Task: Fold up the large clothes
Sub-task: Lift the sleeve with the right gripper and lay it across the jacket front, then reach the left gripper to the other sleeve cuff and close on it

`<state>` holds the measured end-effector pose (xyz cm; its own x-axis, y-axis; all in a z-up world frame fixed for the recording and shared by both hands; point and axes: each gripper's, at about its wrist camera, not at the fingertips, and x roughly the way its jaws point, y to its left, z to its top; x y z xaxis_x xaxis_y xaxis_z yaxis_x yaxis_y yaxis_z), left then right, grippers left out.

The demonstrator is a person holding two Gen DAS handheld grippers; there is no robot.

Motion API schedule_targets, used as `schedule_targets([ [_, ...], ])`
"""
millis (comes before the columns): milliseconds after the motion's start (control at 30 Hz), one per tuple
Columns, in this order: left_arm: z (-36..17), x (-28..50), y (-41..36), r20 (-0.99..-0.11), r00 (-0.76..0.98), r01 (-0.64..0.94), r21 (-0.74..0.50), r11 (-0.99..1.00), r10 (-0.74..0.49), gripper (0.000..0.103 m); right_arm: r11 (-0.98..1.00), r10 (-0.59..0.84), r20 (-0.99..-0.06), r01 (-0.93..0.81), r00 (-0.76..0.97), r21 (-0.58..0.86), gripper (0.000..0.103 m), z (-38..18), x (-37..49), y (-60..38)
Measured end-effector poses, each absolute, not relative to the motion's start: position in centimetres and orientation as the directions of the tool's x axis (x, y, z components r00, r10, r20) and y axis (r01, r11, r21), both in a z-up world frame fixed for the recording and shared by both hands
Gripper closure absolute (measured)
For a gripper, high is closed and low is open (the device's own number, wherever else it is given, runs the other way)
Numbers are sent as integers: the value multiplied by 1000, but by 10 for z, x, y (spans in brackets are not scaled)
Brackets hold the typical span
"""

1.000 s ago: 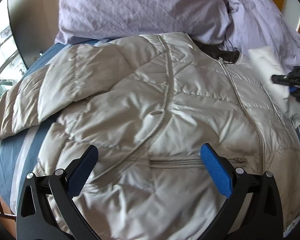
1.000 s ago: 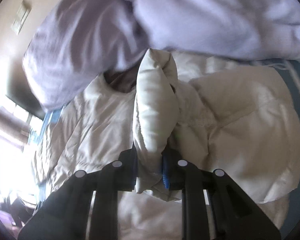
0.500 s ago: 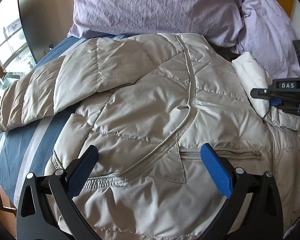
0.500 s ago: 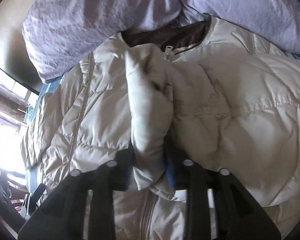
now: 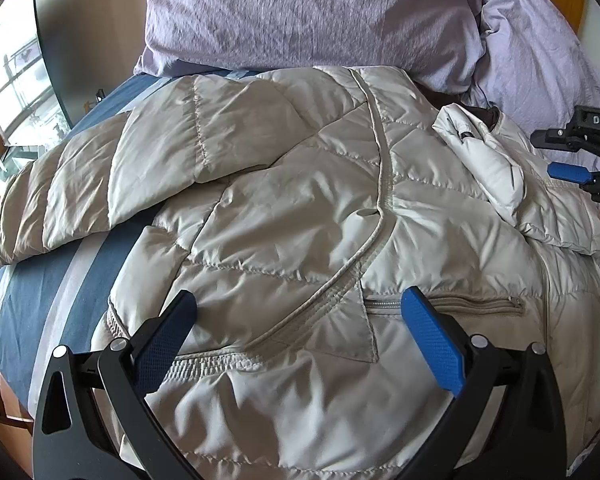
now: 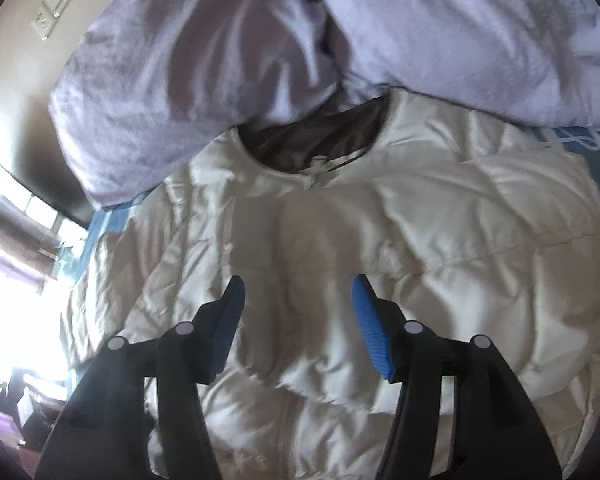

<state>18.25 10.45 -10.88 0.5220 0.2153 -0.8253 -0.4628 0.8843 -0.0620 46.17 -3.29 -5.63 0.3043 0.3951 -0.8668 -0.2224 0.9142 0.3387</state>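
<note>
1. Right gripper (image 6: 298, 324) now spread and empty; sleeve (image 5: 488, 164) released, lying across jacket (image 5: 300, 220) chest on bed (image 5: 40, 280).
2. Left gripper (image 5: 300, 336) spread, hovering over hem.
3. One sleeve folded; likely other sleeve next.

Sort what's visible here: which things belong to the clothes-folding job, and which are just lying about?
Part of the job:
- pale beige quilted puffer jacket, spread on the bed, one sleeve folded across its front
- left gripper, open
- right gripper, open, empty

Just lying about:
- lilac crinkled pillows
- navy striped bedsheet
- wall switch plate
</note>
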Motion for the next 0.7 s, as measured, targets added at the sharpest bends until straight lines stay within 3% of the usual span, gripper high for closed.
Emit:
schedule_targets([
  [233,-108,182,105,-826,521,-463,-61,884,216,1,945,307,-911,-206,277,255,44,-86,458,-29],
  [700,-102,176,113,-820,527,-479,-70,875,223,1,957,221,-924,-254,313,142,18,-100,441,4],
])
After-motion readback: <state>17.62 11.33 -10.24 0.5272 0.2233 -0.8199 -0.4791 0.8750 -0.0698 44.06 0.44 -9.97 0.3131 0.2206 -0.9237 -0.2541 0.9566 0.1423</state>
